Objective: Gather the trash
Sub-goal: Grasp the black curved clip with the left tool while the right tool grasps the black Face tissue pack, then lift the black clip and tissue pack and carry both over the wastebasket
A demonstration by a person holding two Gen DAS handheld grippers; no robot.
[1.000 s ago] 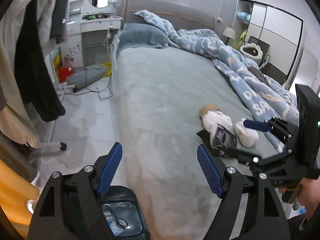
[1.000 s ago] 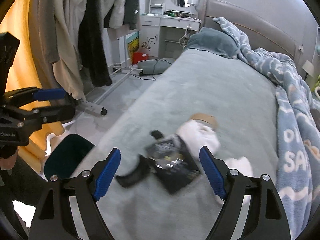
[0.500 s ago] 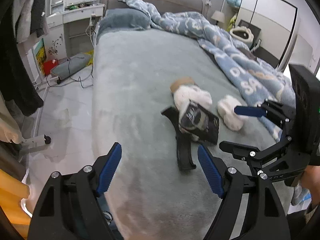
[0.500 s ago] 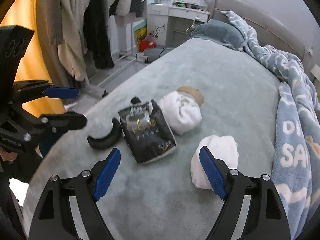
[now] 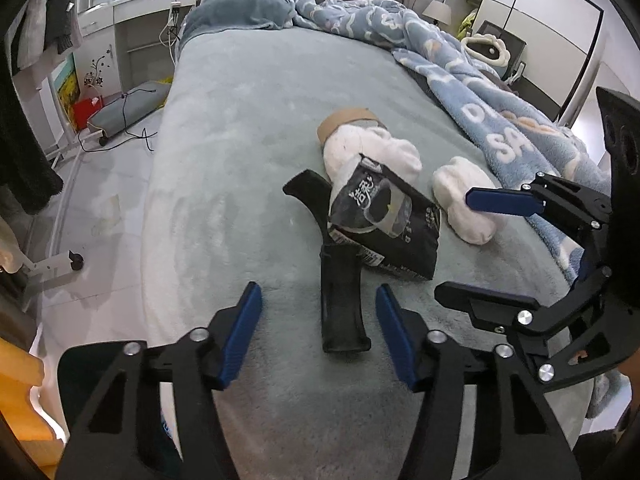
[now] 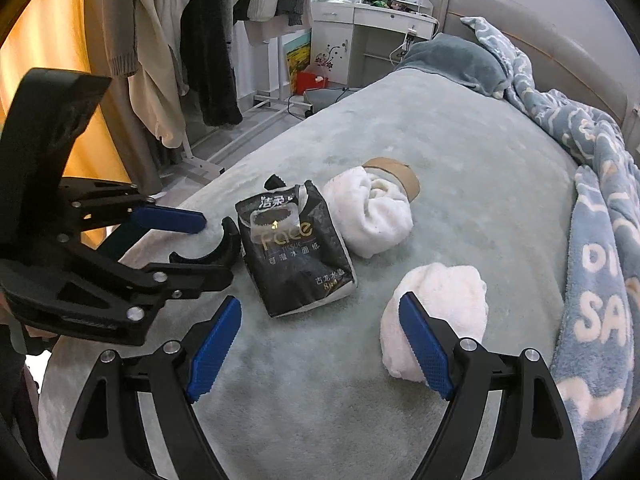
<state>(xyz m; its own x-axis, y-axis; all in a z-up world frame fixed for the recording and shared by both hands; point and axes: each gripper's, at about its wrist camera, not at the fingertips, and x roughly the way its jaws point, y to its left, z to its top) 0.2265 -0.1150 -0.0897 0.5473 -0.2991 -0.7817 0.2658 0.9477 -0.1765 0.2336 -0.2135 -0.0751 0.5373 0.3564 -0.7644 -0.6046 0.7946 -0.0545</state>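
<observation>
On the grey-green bed (image 5: 240, 128) lie a curved black plastic piece (image 5: 340, 292), a black tissue pack (image 5: 384, 216), a white tissue wad with a cardboard roll (image 5: 368, 148) and a second white wad (image 5: 464, 200). My left gripper (image 5: 318, 336) is open, its jaws either side of the black piece's near end, not touching it. My right gripper (image 6: 320, 344) is open and empty; its right finger overlaps the second wad (image 6: 436, 312). In the right wrist view the pack (image 6: 296, 248), the black piece (image 6: 224, 248) and the roll wad (image 6: 376, 208) lie ahead.
A blue blanket (image 5: 480, 92) is heaped along the bed's right side, with a pillow (image 5: 240, 10) at the head. Left of the bed are the floor, a clothes rack (image 6: 208, 40), a white dresser (image 6: 372, 36) and a dark bin below my left gripper (image 5: 84, 384).
Both grippers have moved in over the bed toward the trash. The left gripper swung from the bin to straddle the black piece. The right one now reaches the second wad.
</observation>
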